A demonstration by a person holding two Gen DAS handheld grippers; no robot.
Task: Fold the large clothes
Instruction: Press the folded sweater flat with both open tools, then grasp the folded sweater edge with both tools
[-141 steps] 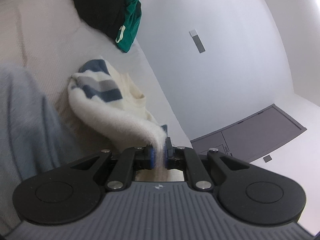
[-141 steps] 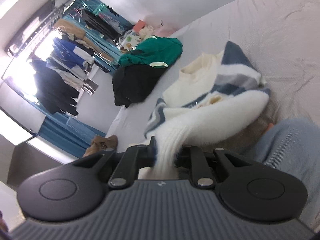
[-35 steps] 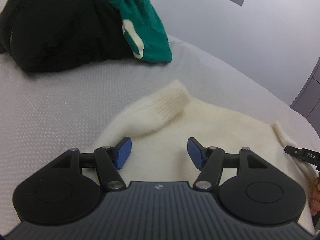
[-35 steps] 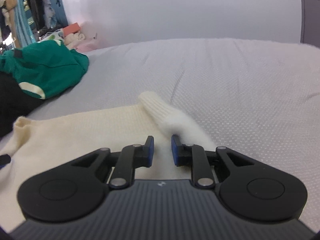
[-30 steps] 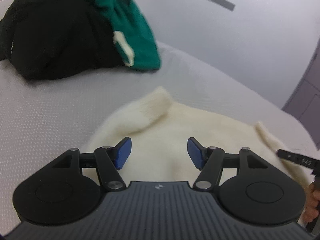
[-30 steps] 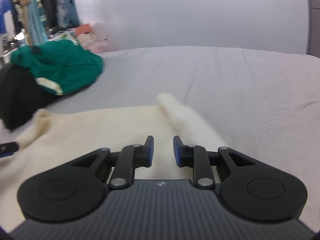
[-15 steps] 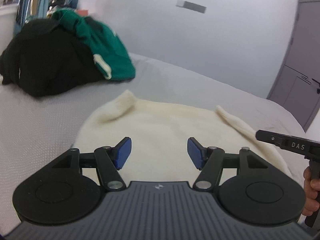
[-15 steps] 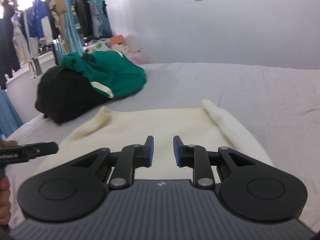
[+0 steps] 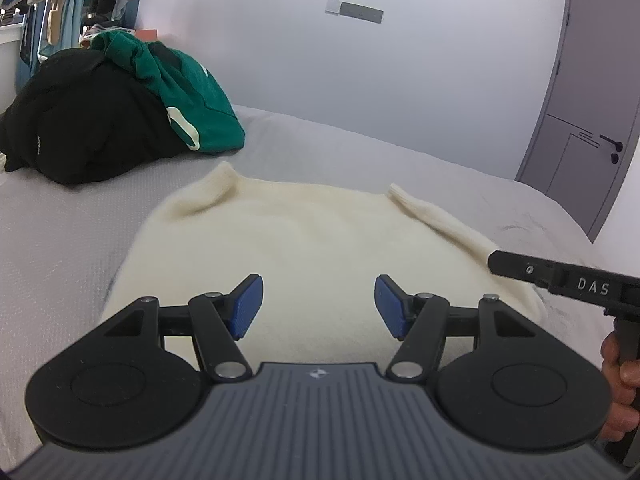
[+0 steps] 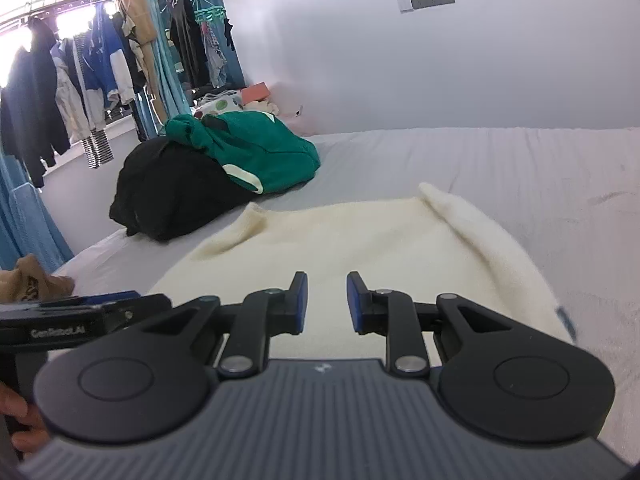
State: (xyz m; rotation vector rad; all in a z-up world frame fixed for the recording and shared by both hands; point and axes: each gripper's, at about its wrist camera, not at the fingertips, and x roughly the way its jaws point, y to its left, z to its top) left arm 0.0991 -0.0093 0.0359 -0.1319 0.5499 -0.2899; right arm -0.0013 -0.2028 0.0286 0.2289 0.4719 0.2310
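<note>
A cream knit sweater (image 9: 312, 240) lies flat on the bed, both sleeve cuffs at its far corners; it also shows in the right wrist view (image 10: 360, 240). My left gripper (image 9: 319, 309) is wide open and empty, raised over the sweater's near edge. My right gripper (image 10: 327, 303) is open with a narrow gap and empty, raised over the same near part. The right gripper's body shows at the right of the left wrist view (image 9: 568, 280). The left gripper's body shows at the lower left of the right wrist view (image 10: 80, 320).
A black garment (image 9: 88, 132) and a green garment (image 9: 188, 96) are piled at the bed's (image 9: 48, 264) far left. Hanging clothes (image 10: 80, 72) line the left wall. A grey door (image 9: 592, 112) is at the right. A brown item (image 10: 28, 280) lies at the left edge.
Both grippers let go of the sweater, which is now laid flat, and have pulled back and up, so more of the sweater and room shows. Jaw openings unchanged over the last second.
</note>
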